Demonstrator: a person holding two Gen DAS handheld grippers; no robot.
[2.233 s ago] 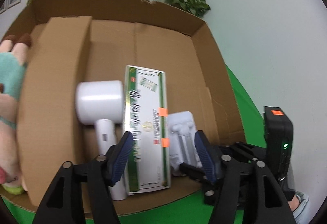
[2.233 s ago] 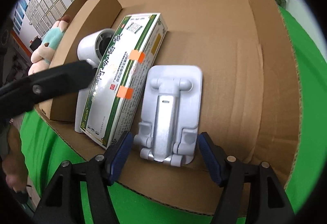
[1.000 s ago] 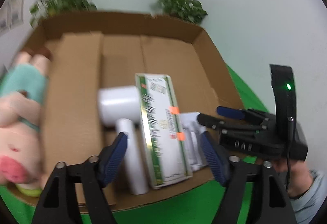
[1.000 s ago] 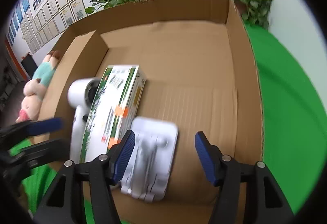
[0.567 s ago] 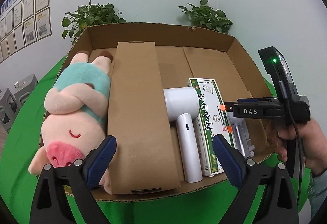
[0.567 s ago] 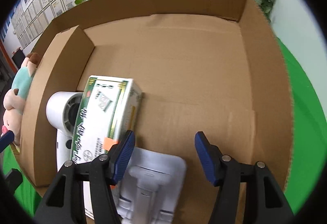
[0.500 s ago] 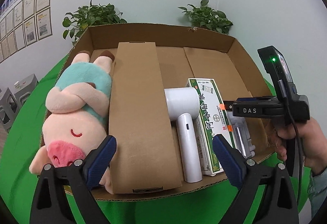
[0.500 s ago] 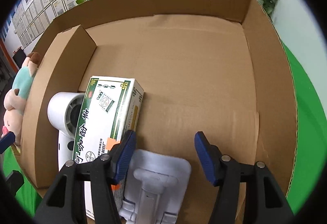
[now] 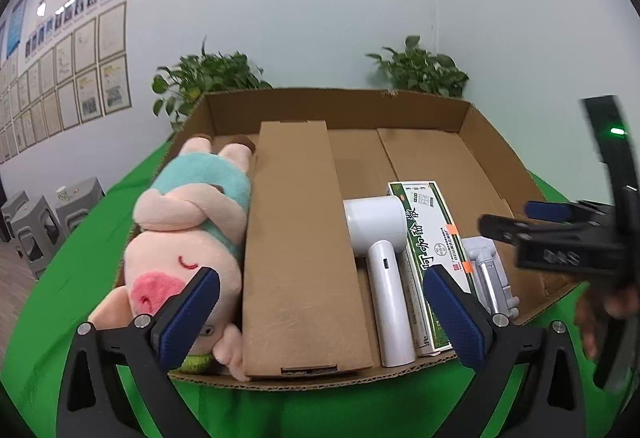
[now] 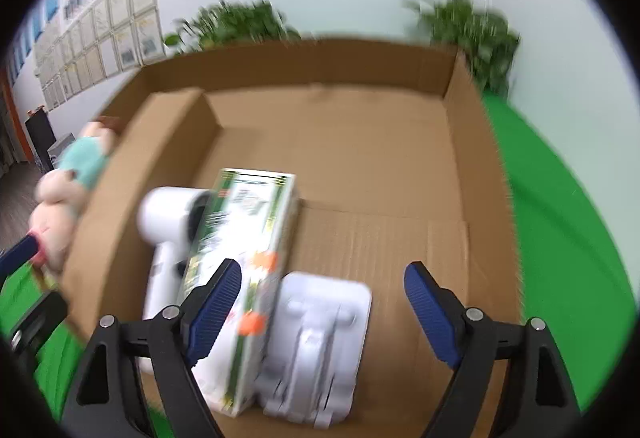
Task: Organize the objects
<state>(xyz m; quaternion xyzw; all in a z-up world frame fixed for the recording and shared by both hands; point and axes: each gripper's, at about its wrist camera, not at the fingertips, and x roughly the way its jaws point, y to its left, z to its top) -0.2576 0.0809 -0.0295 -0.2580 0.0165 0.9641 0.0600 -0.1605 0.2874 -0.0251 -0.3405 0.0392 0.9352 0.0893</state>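
Observation:
A shallow cardboard box [image 9: 492, 142] with a raised cardboard divider [image 9: 296, 234] sits on green cloth. Left of the divider lies a pink plush pig [image 9: 180, 238]. Right of it lie a white hair dryer [image 9: 380, 258], a green and white carton [image 9: 432, 250] and a grey phone stand [image 9: 488, 274], side by side. My left gripper [image 9: 320, 314] is open and empty before the box's front edge. My right gripper [image 10: 320, 306] is open and empty above the carton [image 10: 248, 258] and stand [image 10: 316, 342]; it shows in the left view [image 9: 536, 222] at the right.
The right half of the box floor [image 10: 380, 166] is bare cardboard. Two potted plants [image 9: 212, 78] stand behind the box against the wall. Grey stools [image 9: 36, 222] stand at far left. Green cloth [image 10: 560, 222] surrounds the box.
Both grippers have pulled back and up from the box, so more of it shows. The right gripper has let go of the phone stand, which lies beside the carton. The right view is blurred by motion.

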